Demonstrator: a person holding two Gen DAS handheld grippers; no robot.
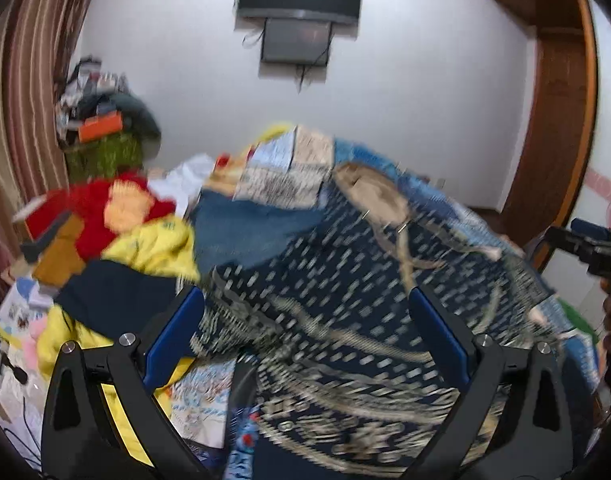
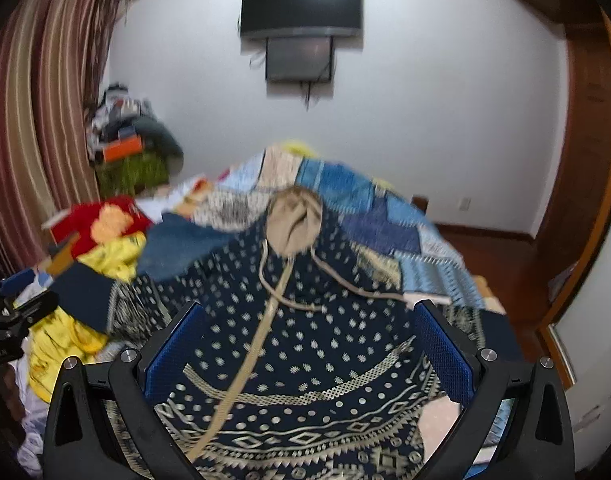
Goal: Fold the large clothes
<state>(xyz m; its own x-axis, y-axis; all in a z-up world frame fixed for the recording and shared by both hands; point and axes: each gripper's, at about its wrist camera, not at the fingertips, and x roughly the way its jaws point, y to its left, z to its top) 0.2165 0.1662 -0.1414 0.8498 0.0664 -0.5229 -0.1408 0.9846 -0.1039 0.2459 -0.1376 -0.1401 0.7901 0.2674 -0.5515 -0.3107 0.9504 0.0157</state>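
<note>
A large navy garment with a cream dot and diamond pattern point(image 2: 305, 344) lies spread on the bed, its beige-lined neck and drawstrings point(image 2: 291, 224) at the far end. It also shows, blurred, in the left wrist view point(image 1: 325, 320). My left gripper point(image 1: 305, 300) is open above its left part, holding nothing. My right gripper point(image 2: 305, 312) is open above its middle, holding nothing. The right gripper also shows at the right edge of the left wrist view point(image 1: 593, 248). The left gripper's body shows at the left edge of the right wrist view point(image 2: 9, 320).
A patchwork blue bedspread point(image 2: 385, 208) covers the bed. A pile of red, yellow and dark clothes point(image 1: 117, 232) lies to the left. A cluttered stand point(image 2: 129, 148) and striped curtain point(image 2: 37, 120) are far left. A TV point(image 2: 301, 8) hangs on the wall; a wooden wardrobe point(image 2: 585, 160) stands at right.
</note>
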